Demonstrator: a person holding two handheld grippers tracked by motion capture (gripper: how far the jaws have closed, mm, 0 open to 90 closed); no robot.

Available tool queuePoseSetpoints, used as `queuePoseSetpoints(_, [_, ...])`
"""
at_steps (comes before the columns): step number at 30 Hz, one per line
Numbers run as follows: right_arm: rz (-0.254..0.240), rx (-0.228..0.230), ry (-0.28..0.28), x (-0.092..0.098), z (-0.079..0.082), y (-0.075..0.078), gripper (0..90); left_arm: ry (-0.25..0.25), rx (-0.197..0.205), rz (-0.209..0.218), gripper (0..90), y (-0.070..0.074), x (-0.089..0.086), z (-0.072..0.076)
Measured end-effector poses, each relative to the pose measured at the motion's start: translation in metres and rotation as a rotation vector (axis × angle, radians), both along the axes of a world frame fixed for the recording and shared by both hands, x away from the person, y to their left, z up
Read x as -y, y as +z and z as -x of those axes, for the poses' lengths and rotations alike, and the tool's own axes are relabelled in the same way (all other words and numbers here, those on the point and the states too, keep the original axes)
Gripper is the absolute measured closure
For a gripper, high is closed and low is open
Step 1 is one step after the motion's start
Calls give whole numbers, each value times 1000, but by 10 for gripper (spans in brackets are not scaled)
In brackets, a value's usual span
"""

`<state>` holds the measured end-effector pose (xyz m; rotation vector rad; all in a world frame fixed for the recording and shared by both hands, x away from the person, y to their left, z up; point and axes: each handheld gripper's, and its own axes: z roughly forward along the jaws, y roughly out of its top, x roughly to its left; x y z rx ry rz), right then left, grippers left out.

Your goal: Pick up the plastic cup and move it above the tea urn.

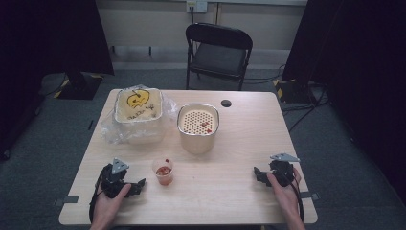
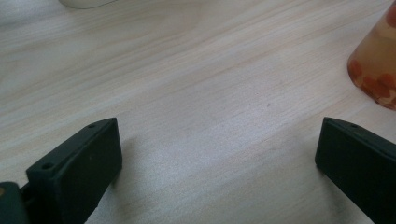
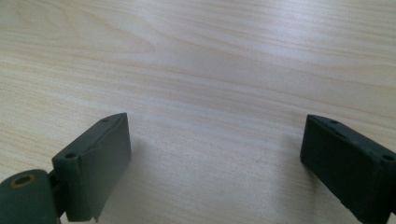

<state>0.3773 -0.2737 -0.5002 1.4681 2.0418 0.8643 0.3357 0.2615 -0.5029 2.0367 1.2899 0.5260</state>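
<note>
A small clear plastic cup holding red pieces stands on the pale wood-grain table. Just left of the cup rests the left gripper, jaws spread wide. Well right of the cup, the right gripper rests likewise spread. Behind the cup stands a round perforated metal strainer pot.

Left claw low by the near edge, jaws wide apart, right claw likewise
</note>
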Motion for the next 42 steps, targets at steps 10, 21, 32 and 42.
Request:
queuePoseSetpoints(10, [-1,1,0,0,0,0,79,0,4,-3,12,0,-1,0])
queuePoseSetpoints(21, [0,1,-1,0,0,0,80,3,33,47,178,2,-4,6])
queuePoseSetpoints(32, [0,2,-1,0,0,0,80,-118,99,132,181,17,15,22])
queuePoseSetpoints(42, [0,1,-4,0,0,0,80,-212,96,174,177,17,46,20])
